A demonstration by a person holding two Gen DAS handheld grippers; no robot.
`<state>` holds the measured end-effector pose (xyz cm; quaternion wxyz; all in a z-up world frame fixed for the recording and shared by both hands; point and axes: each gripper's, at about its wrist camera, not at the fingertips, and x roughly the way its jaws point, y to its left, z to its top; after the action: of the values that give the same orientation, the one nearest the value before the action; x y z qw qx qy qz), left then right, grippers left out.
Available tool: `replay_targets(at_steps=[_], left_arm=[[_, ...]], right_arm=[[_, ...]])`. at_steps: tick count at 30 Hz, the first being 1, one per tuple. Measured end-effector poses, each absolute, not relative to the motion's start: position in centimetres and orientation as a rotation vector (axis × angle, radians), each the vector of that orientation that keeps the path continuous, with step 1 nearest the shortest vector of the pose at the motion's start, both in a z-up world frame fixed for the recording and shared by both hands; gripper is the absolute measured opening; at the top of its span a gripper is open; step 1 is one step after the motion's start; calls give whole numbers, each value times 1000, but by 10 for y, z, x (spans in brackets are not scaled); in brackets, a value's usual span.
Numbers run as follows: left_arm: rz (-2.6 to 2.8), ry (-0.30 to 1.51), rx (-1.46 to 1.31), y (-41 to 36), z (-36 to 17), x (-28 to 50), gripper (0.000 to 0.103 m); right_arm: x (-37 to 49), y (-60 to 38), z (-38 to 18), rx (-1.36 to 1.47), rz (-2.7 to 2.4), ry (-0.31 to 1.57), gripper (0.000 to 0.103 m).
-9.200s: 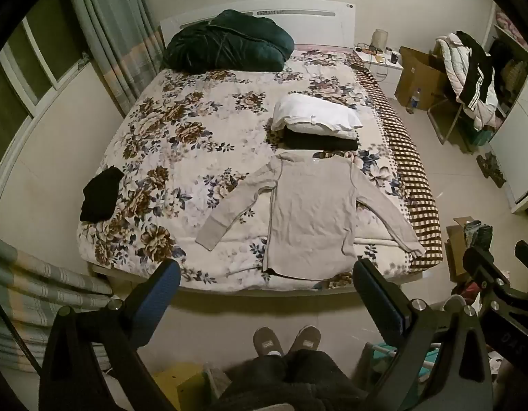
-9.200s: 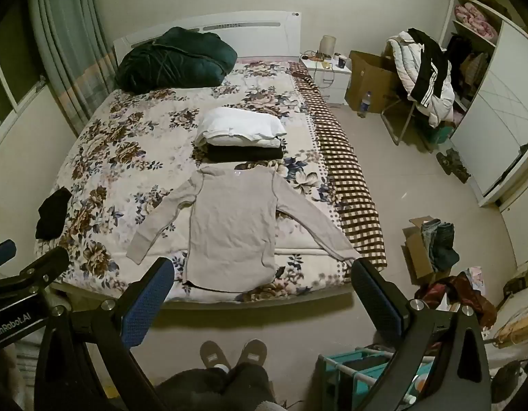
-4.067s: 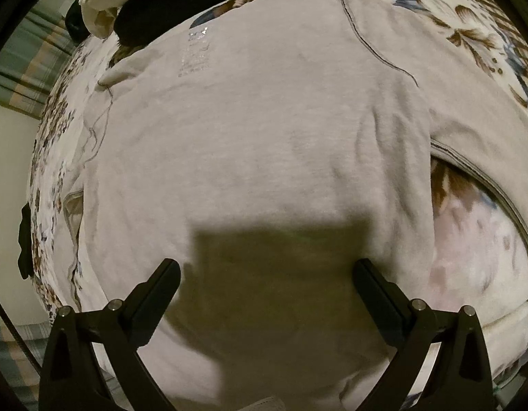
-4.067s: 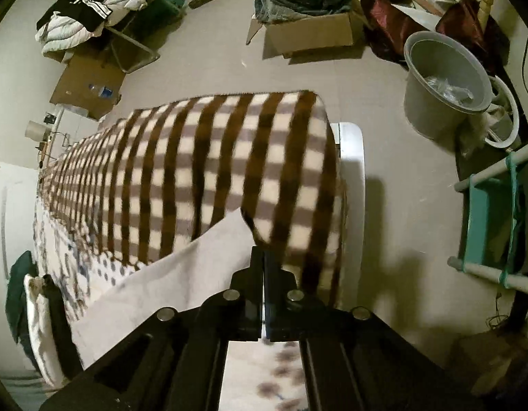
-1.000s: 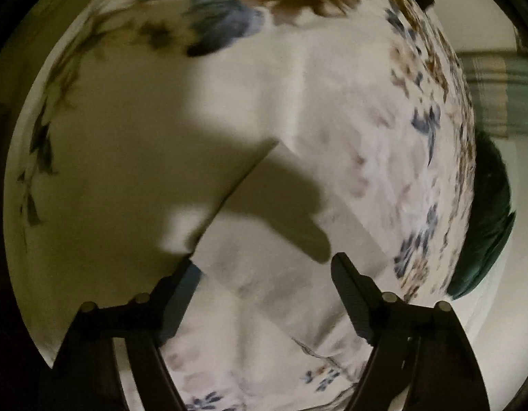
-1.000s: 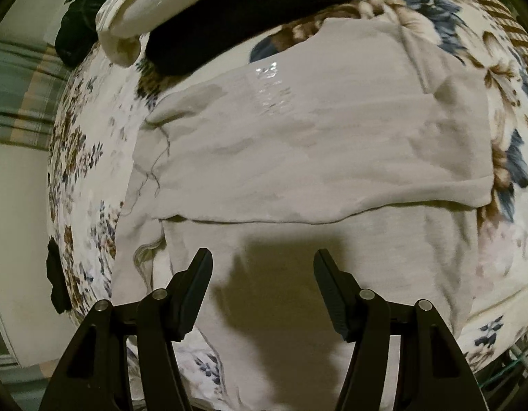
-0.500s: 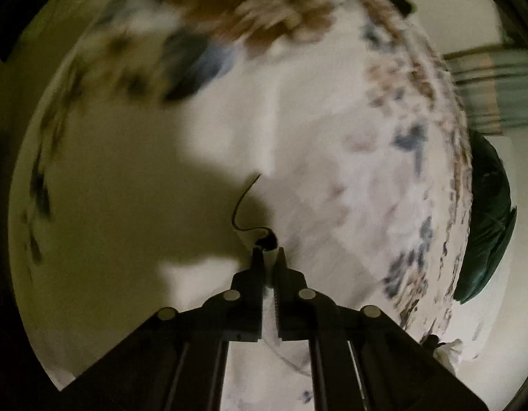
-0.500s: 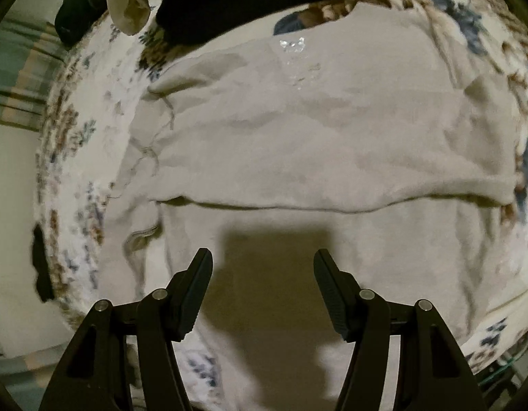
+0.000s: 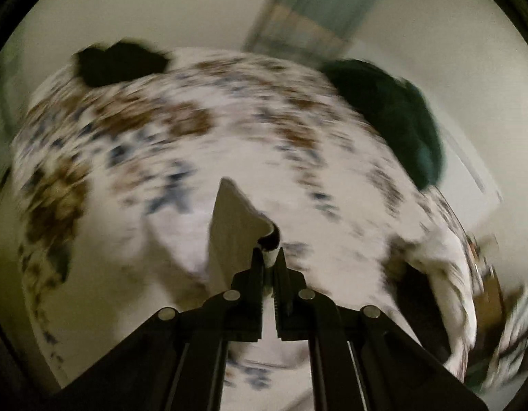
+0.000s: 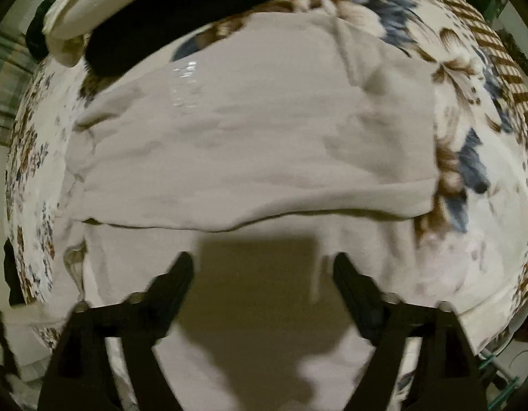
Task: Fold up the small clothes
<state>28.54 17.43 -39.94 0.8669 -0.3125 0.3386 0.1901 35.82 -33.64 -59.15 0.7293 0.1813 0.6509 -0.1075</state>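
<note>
Left gripper [image 9: 270,257]: its fingers [image 9: 255,267] are pinched on the cuff of the sleeve [image 9: 234,226]. The sleeve sticks up in front of them, off the bed [image 9: 127,157].
Right gripper [image 10: 262,274]: its fingers [image 10: 176,275] are spread wide and hold nothing. They hang just over the shirt [image 10: 250,144].
Shirt: pale and flat on the bed, right in front of the right fingers. One sleeve is folded across the chest.
Stack [image 10: 181,3]: a white thing on a black thing, past the shirt's neck, far from the right fingers.
Black cloth [image 9: 120,60]: at the far edge of the bed, up and left of the left fingers.
Green bundle [image 9: 397,116]: far off, up and right of the left fingers.
Left view: blurry.
</note>
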Motion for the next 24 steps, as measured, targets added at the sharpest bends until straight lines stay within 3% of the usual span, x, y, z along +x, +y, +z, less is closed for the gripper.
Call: replay_targets(at_steps=[7,18,23,24], left_arm=[[85,762,-508,16,-374,348,3],[-327,990,-235,-235,-431,362,3],[-338,1160,-149,-271,-470,365,10],[-320,1175,-136,-269,-472,364,24]], right_arm=[[347,-411,-572,429,-250,1386,92],[318,-555,-566,560,-396,1337,92],[304,-589,-567,632,-392,1330,92],[301,-596,-564,654,-379,1323,92]])
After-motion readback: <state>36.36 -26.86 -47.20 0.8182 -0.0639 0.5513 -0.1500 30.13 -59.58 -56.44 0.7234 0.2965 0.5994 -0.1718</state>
